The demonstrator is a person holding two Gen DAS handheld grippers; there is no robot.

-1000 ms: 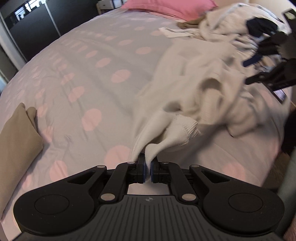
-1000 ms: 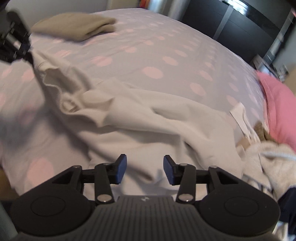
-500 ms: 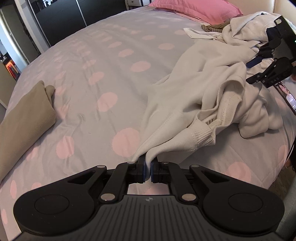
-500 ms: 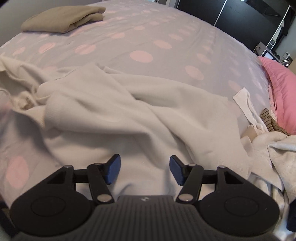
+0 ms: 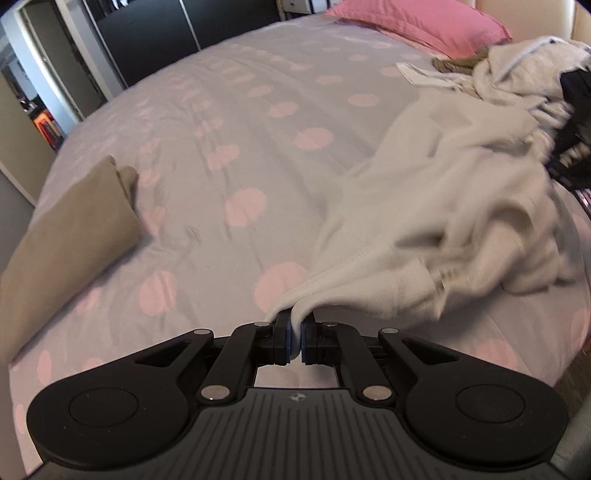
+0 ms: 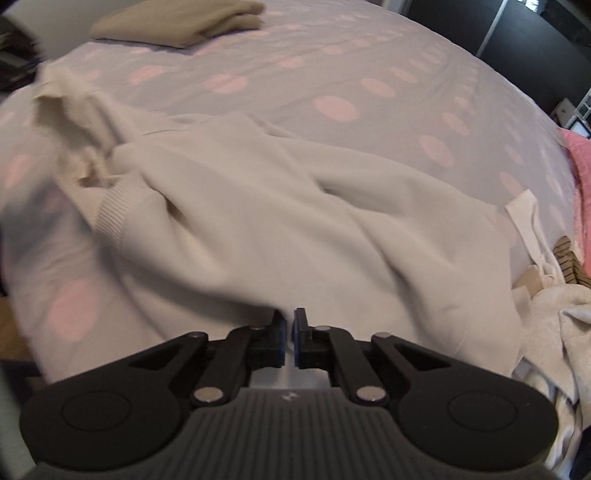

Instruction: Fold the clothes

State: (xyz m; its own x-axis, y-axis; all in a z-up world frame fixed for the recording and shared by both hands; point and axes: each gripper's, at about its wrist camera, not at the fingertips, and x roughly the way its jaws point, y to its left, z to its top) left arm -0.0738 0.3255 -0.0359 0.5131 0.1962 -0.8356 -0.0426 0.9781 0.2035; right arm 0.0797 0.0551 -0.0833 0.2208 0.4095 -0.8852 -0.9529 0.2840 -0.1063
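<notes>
A cream knit sweater (image 5: 424, 221) lies rumpled on the right half of the bed. My left gripper (image 5: 294, 334) is shut on a pinched fold of its edge, and the cloth stretches away from the pads. In the right wrist view the same sweater (image 6: 277, 206) spreads out ahead, its ribbed cuff at the left. My right gripper (image 6: 290, 338) has its jaws closed together on the sweater's near edge, with a sliver of pale cloth between the pads. The right gripper (image 5: 572, 147) also shows as a dark blur at the far right of the left wrist view.
The bed's grey cover with pink dots (image 5: 221, 129) stretches wide to the left. A folded tan garment (image 5: 74, 236) lies near its left edge. A heap of pale clothes (image 5: 517, 66) and a pink pillow (image 5: 417, 22) sit at the head. Dark wardrobe doors (image 5: 147, 37) stand behind.
My right gripper's jaws went from wide open to closed on the sweater's near edge. The left gripper kept its hold, and the sweater shifted and blurred with the pull.
</notes>
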